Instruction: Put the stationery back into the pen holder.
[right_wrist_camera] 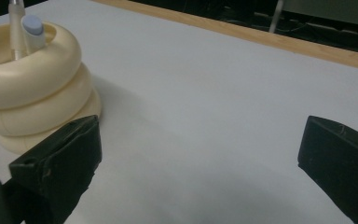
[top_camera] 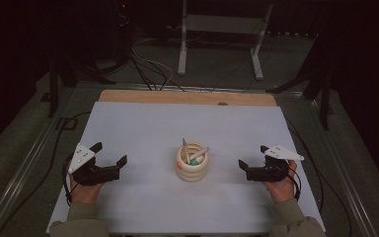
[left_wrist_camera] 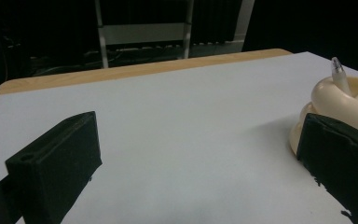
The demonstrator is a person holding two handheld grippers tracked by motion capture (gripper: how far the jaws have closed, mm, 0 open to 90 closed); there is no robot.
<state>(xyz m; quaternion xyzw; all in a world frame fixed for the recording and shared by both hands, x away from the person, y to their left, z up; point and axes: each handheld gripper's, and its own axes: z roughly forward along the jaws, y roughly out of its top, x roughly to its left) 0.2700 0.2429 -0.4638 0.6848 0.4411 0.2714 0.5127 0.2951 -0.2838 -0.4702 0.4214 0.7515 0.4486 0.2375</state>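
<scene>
Cream ringed pen holder [top_camera: 192, 164] stands on the white worktop [top_camera: 143, 123], just below centre, pens [top_camera: 198, 153] leaning inside. Left claw [top_camera: 109, 153] at its 9 o'clock, spread, gripping nothing. Right claw [top_camera: 253, 156] at its 3 o'clock, likewise spread. Both well apart from the holder.
</scene>
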